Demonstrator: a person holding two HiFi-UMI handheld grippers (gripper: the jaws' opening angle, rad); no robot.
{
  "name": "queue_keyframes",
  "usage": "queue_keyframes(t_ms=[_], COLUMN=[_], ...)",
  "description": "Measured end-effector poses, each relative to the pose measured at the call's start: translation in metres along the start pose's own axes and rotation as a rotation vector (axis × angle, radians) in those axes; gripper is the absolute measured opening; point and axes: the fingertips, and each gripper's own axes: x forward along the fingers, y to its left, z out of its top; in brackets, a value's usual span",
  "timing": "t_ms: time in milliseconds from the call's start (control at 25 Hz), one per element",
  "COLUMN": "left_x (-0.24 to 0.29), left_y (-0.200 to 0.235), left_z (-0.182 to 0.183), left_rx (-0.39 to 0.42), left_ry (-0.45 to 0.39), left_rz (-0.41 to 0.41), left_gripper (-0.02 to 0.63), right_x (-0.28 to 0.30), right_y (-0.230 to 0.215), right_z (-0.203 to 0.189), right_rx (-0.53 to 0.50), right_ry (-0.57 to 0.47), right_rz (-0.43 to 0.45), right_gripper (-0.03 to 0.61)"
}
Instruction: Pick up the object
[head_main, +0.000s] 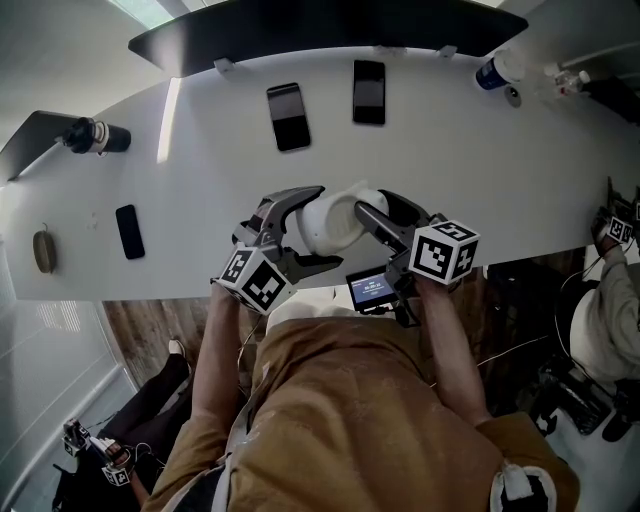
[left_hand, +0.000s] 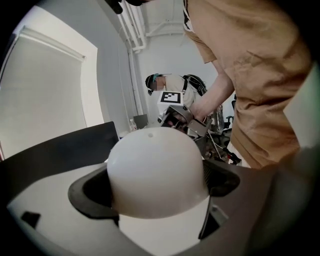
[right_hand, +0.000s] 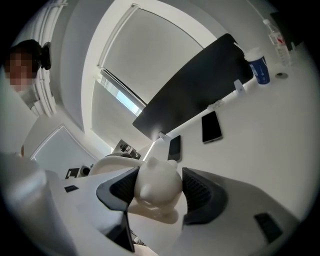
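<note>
A white rounded object (head_main: 335, 222), like a small pot, sits between both grippers over the near edge of the white table (head_main: 480, 180). My left gripper (head_main: 328, 226) is shut on its domed body (left_hand: 157, 172), with a dark pad pressing on each side. My right gripper (head_main: 372, 204) is shut on a smaller knobbly white part (right_hand: 159, 187) at the object's right end. In the right gripper view a thin white handle (right_hand: 112, 161) curves off to the left. I cannot tell whether the object rests on the table or hangs just above it.
Two dark phones (head_main: 288, 117) (head_main: 369, 92) lie at the back, and a smaller one (head_main: 129, 231) at the left. A black cylindrical device (head_main: 95, 135), a brown item (head_main: 44, 250) and a blue-labelled bottle (head_main: 497, 70) stand near the edges. Another person (head_main: 610, 310) sits at the right.
</note>
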Motion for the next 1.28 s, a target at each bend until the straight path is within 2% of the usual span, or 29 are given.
queue_keyframes(t_ms=[120,280,520,800,1280], left_x=[-0.006,-0.021,-0.044,-0.063,-0.077], left_y=[0.008,0.016,0.031,0.044,0.040], left_z=[0.012,0.034,0.068,0.104,0.140], left_rx=[0.038,0.168,0.234,0.442,0.591], left_ry=[-0.018,-0.026,-0.066,-0.039,-0.059], left_rz=[0.044,0.122,0.224,0.312,0.388], left_gripper=[0.546,0.545,0.545,0.545,0.545], right_x=[-0.004,-0.012,-0.027,-0.043,-0.077], right_y=[0.012,0.039,0.080,0.115,0.150], right_z=[0.014,0.035,0.069,0.094,0.112], right_rx=[-0.050,-0.171,-0.301,-0.454,-0.588], right_ry=[-0.023,-0.057,-0.144,-0.205,-0.310], right_rz=[0.011,0.036,0.069,0.092,0.094], right_gripper=[0.259,0.259,0.259,0.259,0.259])
